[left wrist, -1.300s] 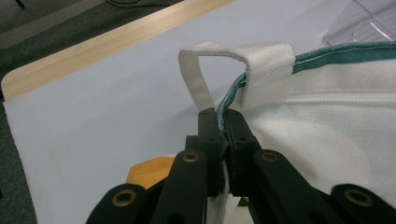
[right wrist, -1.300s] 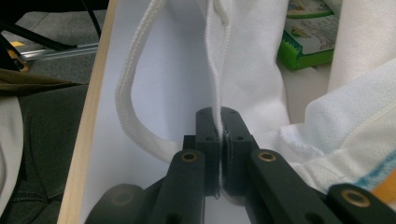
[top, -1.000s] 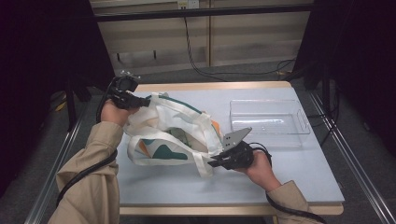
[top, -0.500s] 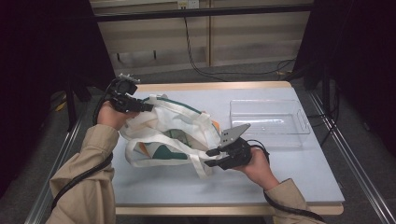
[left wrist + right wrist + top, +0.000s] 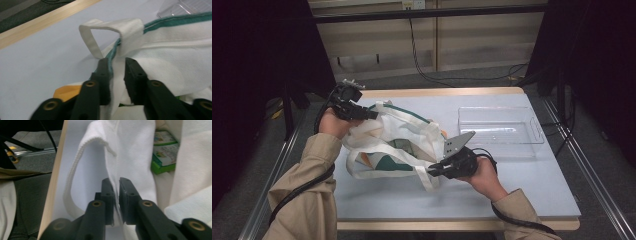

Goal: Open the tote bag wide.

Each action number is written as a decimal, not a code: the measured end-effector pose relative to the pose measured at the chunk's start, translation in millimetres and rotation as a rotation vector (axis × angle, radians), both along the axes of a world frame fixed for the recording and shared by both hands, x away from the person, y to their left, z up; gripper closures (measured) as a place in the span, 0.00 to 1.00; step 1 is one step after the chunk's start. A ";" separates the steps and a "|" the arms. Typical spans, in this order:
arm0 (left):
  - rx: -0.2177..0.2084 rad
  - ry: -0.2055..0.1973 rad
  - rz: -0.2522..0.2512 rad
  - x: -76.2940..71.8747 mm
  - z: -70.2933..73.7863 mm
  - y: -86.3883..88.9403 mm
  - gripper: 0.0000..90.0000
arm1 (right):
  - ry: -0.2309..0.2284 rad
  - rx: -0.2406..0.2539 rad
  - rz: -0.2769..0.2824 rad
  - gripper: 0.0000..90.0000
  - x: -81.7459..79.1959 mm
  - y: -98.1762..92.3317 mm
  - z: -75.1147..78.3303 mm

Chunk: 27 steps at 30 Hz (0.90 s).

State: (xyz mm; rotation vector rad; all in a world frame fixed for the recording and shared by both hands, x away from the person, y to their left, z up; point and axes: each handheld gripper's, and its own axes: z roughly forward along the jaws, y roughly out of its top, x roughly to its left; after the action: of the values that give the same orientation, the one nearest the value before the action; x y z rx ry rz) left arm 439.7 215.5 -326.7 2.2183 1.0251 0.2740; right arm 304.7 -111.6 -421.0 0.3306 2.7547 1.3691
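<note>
Grippers [image 5: 371,116] [image 5: 432,171] pinch tote bag [image 5: 412,135]; clear tray [image 5: 499,131] beside.

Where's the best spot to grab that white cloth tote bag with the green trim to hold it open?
Grip the white cloth tote bag by its thin green-trimmed rim on opposite sides, sliding one jaw inside the mouth: the limp cloth there is flat enough to pinch.

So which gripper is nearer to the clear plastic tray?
Right. The right gripper grips the tote bag near the clear plastic tray; the left gripper holds the bag's far rim, across the bag from it.
</note>
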 end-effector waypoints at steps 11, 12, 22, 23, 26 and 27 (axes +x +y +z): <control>0.011 0.006 0.067 6.5 -6.4 -2.5 0.96 | 0.013 -0.002 0.012 0.96 -2.0 1.1 -6.7; 0.028 0.009 0.065 8.2 -7.3 -3.0 0.96 | 0.007 -0.004 0.016 0.96 -2.1 1.3 -7.3; 0.024 -0.004 0.116 13.5 -13.1 -5.2 0.96 | 0.011 -0.004 0.027 0.97 -4.2 1.0 -12.2; 0.018 0.000 0.118 14.0 -13.9 -5.4 0.96 | 0.014 -0.010 0.029 0.97 -4.9 1.4 -13.0; 0.005 -0.002 0.140 15.5 -17.1 -6.9 0.96 | 0.011 -0.017 0.037 0.97 -6.3 2.6 -16.4; 0.023 0.004 0.125 16.4 -17.3 -5.8 0.96 | 0.010 -0.018 0.039 0.97 -6.5 2.6 -17.4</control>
State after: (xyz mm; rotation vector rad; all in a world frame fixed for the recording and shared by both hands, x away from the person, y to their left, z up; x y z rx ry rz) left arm 456.1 209.7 -344.0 2.1794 1.1706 0.3385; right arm 298.1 -108.9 -438.4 0.2846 2.7940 1.3537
